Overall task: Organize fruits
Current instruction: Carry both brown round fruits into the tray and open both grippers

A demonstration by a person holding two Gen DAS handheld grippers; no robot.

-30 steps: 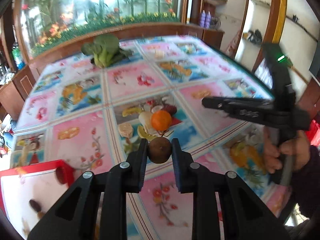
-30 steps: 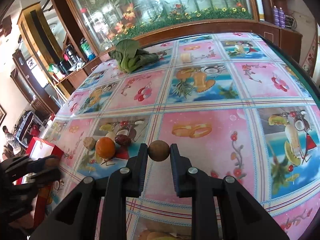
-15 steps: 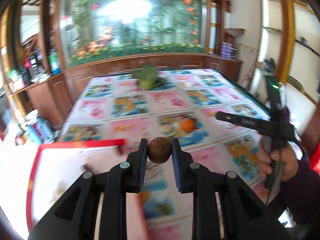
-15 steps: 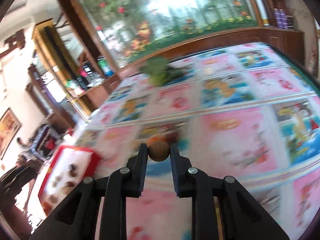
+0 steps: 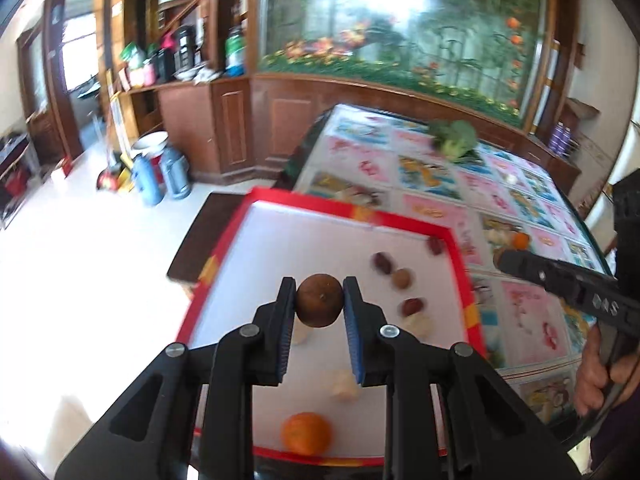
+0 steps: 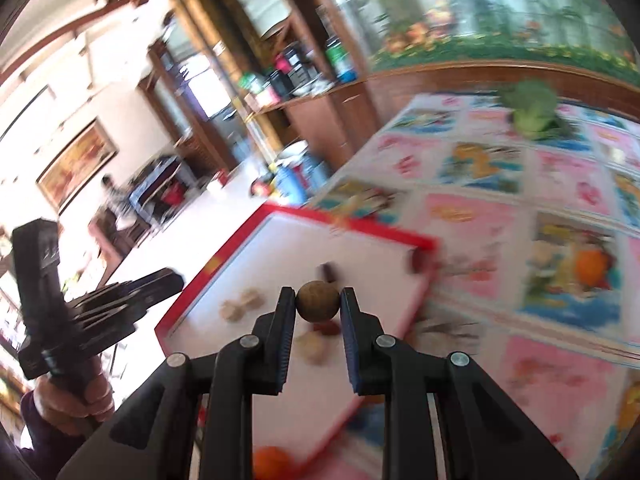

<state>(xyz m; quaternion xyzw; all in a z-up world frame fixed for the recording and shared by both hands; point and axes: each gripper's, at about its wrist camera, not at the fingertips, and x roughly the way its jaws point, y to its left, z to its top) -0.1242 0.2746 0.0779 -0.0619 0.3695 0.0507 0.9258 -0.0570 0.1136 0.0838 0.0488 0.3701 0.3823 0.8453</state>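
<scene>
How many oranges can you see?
2: one orange at the near edge of the red tray, another orange on the table beyond. Grippers may hide others.

Bright window glare behind, motion blur throughout (fisheye-bent edges).

No text, label or number is legible anywhere.

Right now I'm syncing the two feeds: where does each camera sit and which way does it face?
Left wrist: on the left gripper, facing the red-rimmed tray; brown fruit clamped, right hand visible.
Right wrist: on the right gripper, facing the same tray; round brown fruit clamped, left hand visible.
Shared: tray, floral tablecloth, leafy greens.
</scene>
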